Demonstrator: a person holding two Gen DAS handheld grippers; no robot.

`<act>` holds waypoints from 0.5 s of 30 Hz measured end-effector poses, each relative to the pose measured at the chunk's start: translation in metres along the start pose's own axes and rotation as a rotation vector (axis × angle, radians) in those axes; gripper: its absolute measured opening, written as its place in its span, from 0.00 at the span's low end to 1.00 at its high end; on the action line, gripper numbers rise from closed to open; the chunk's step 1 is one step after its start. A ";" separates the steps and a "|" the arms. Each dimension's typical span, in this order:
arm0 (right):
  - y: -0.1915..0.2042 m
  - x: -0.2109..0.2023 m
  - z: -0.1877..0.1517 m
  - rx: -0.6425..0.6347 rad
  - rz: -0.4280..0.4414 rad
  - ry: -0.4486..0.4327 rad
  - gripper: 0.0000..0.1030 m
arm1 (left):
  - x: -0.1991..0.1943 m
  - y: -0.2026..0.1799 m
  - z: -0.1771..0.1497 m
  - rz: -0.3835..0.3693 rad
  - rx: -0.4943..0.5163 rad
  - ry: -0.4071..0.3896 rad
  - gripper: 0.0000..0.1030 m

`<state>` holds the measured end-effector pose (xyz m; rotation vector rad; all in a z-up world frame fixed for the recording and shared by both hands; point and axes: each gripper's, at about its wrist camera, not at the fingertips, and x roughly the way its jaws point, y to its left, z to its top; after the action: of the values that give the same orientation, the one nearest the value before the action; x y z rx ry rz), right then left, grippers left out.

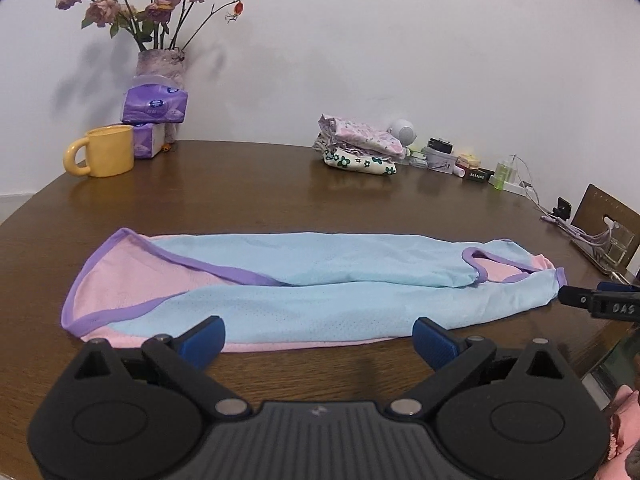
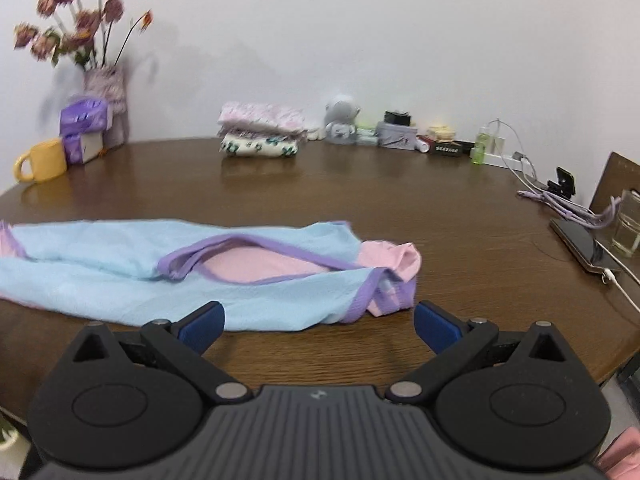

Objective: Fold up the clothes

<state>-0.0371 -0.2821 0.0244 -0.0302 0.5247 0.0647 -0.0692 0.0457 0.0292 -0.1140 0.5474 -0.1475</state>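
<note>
A light blue and pink garment with purple trim lies folded lengthwise on the brown table. My left gripper is open and empty just in front of its near edge. My right gripper is open and empty at the garment's right end, near the purple-edged armhole. The tip of the right gripper also shows in the left wrist view, beside the garment's right end.
A stack of folded clothes sits at the back. A yellow mug, tissue packs and a flower vase stand back left. Small items, cables, a phone and a glass are at the right edge.
</note>
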 end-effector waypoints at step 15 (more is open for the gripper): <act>-0.021 0.022 0.000 0.093 0.075 0.061 1.00 | 0.017 -0.006 0.003 -0.081 -0.045 0.041 0.97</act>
<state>-0.0168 -0.3018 0.0133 0.0787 0.5894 0.1128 -0.0546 0.0374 0.0237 -0.1774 0.5879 -0.2164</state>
